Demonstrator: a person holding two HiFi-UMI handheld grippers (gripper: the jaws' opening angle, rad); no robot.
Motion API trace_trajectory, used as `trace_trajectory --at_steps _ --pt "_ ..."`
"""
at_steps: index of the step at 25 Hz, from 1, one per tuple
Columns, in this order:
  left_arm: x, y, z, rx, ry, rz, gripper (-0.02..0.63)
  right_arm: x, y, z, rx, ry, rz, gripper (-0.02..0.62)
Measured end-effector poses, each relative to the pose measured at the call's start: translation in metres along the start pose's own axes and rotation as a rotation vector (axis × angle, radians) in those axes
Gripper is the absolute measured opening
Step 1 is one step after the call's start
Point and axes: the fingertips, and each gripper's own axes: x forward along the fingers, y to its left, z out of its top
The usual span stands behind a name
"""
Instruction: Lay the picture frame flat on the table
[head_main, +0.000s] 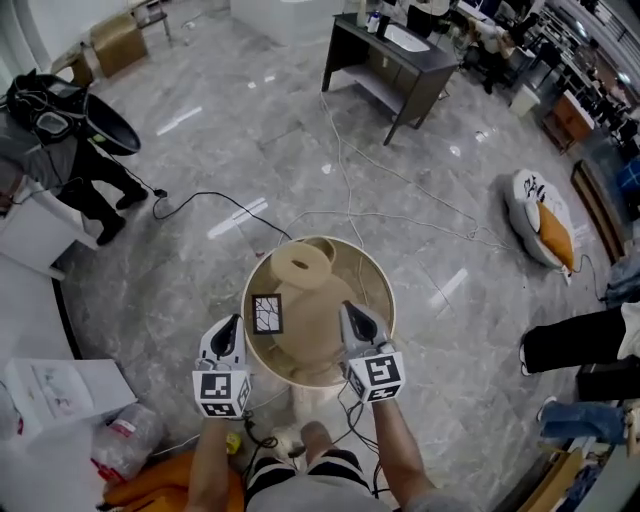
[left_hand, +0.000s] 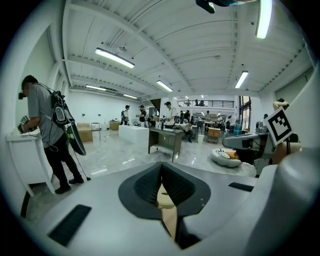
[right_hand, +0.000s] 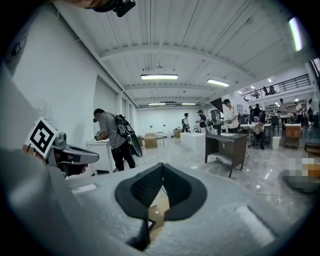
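A small black picture frame (head_main: 267, 314) with a cracked-pattern print stands on the left part of the round beige table (head_main: 378, 285). I cannot tell whether it stands upright or leans. My left gripper (head_main: 235, 322) hovers just left of the frame, apart from it. Its jaws meet with nothing between them (left_hand: 161, 167). My right gripper (head_main: 348, 310) is over the table's right side, jaws also together and empty (right_hand: 162, 169). Neither gripper view shows the frame; both look out across the hall.
A beige ring-shaped piece (head_main: 303, 266) lies on the table's far part. Cables (head_main: 342, 175) run over the marble floor. A dark desk (head_main: 395, 60) stands beyond, a person (head_main: 75, 150) at the left, someone's legs (head_main: 575, 345) at the right, bags (head_main: 70, 395) at lower left.
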Motion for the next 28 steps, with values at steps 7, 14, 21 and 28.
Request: trace_trajectory --at_steps 7,14,21,28 --pt "-0.072 -0.028 0.028 0.048 -0.045 -0.024 0.018 -0.068 0.035 0.036 -0.022 -0.062 0.004 -0.002" --pt "-0.146 -0.048 0.032 0.068 -0.079 -0.025 0.018 -0.135 0.083 0.038 -0.025 -0.086 0.032 -0.002" --pt "-0.229 -0.081 0.027 0.076 -0.099 -0.047 0.018 -0.216 0.118 0.043 -0.044 -0.105 0.002 -0.002" --pt "-0.263 -0.079 -0.002 0.078 -0.098 -0.068 0.018 -0.242 0.149 0.029 -0.066 -0.114 -0.031 -0.002"
